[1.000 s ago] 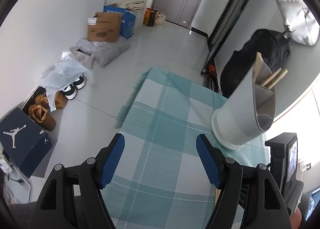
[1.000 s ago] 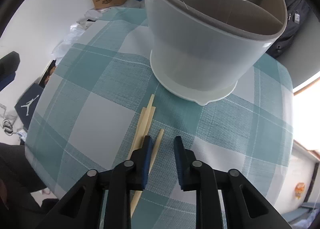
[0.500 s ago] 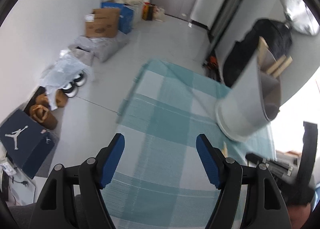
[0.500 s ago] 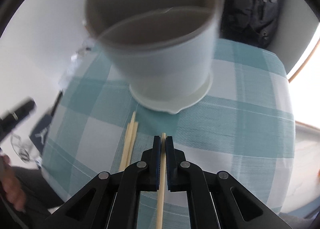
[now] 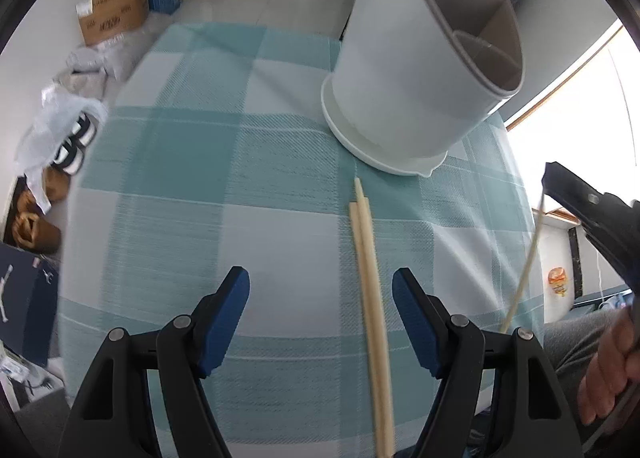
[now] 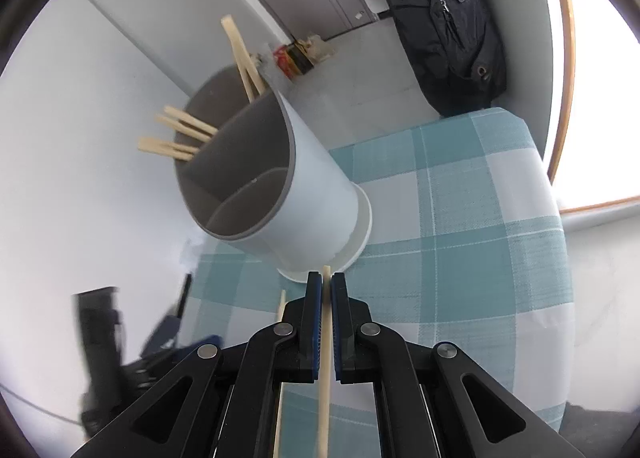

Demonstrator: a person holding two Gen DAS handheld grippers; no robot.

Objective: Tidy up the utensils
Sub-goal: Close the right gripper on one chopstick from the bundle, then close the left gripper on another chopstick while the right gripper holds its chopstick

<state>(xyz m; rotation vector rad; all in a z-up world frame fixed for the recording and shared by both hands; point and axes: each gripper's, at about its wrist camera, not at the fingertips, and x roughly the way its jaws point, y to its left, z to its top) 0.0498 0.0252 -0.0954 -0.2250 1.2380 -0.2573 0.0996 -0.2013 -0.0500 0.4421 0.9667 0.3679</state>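
A white utensil holder (image 5: 424, 69) with grey divided compartments stands on the teal checked tablecloth (image 5: 200, 161); it also shows in the right wrist view (image 6: 304, 197), holding several wooden chopsticks (image 6: 180, 137). My right gripper (image 6: 326, 290) is shut on one wooden chopstick (image 6: 325, 378), lifted above the cloth near the holder's base; the chopstick also shows in the left wrist view (image 5: 524, 270). My left gripper (image 5: 320, 298) is open and empty over the cloth, with two chopsticks (image 5: 370, 298) lying between its fingers.
The table's edges drop off to the left and far side. On the floor lie cardboard boxes (image 5: 112, 17), shoes (image 5: 72, 145) and a dark shoebox (image 5: 24, 298). A black backpack (image 6: 448, 25) leans against the wall. A person's hand (image 5: 608, 370) shows at lower right.
My right gripper closed on one chopstick and lifted it off the cloth. My left gripper swung right and closer, over the two chopsticks left on the cloth.
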